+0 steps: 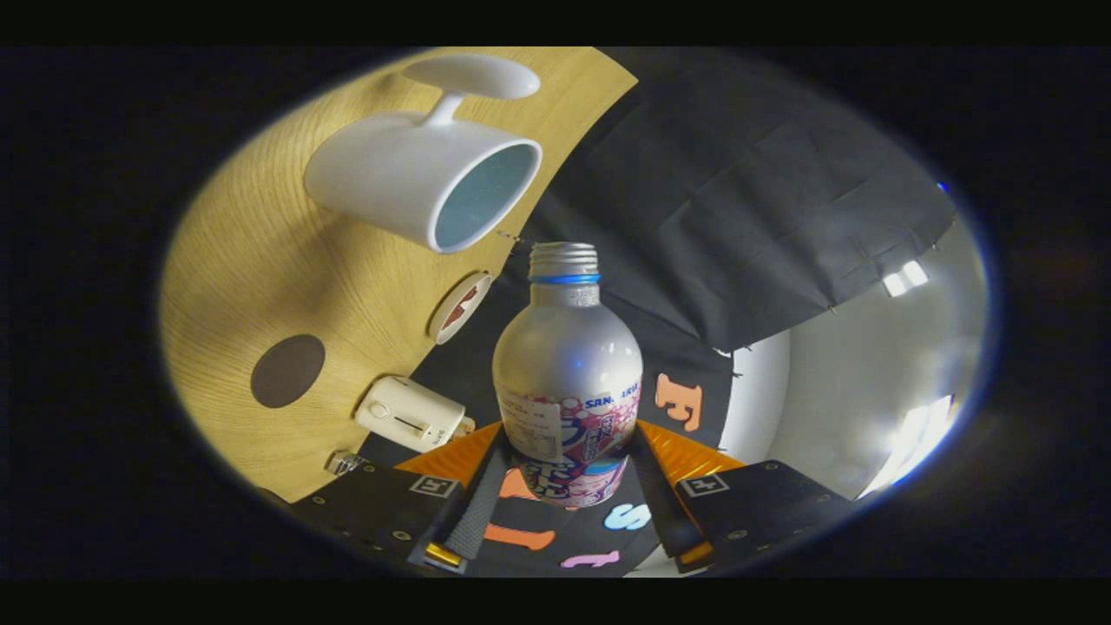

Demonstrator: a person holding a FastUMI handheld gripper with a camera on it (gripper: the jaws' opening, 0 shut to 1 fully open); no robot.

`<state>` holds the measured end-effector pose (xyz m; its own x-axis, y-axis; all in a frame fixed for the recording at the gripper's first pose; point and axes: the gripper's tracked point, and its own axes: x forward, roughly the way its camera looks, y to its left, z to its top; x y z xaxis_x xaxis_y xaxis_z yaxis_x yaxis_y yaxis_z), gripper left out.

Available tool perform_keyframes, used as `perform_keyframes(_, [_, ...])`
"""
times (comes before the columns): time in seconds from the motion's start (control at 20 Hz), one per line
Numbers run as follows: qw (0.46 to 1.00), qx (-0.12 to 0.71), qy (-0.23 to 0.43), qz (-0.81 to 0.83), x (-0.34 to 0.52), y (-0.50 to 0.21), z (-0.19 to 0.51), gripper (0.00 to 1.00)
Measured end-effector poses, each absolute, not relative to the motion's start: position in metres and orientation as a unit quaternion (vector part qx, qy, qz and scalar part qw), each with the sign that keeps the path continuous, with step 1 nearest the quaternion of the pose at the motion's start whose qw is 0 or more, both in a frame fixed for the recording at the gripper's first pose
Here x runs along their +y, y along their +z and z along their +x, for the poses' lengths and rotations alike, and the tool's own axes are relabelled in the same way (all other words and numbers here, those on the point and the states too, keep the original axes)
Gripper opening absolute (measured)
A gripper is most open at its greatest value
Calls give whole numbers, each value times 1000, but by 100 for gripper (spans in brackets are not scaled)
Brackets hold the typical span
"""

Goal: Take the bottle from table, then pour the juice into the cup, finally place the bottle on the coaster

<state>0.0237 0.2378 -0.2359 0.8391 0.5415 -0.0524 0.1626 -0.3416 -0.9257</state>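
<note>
My gripper (568, 451) is shut on a silver bottle (568, 365) with a pink and white label, and both fingers press on its lower body. The bottle is lifted off the table and stands along the fingers, its threaded silver top with a blue ring pointing ahead. Beyond and to the left of that top is a white cup (417, 178) with a pale blue inside. Its opening faces the bottle, and the table looks tipped sideways from here. A dark brown round coaster (287, 371) lies on the wooden table (252, 260), left of the fingers.
A second round coaster (460, 306) with a red pattern lies at the table's edge, between cup and bottle. A small white box (410, 414) sits near the left finger. A white disc on a stem (473, 76) sticks out beyond the cup. Black cloth hangs behind.
</note>
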Motion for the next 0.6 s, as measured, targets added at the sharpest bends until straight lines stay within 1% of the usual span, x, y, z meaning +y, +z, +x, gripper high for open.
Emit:
perform_keyframes(0.15, [535,-219,184,-795,239,-239,19,77])
perform_keyframes(0.6, [597,-158,213,-757,228,-279,13,77])
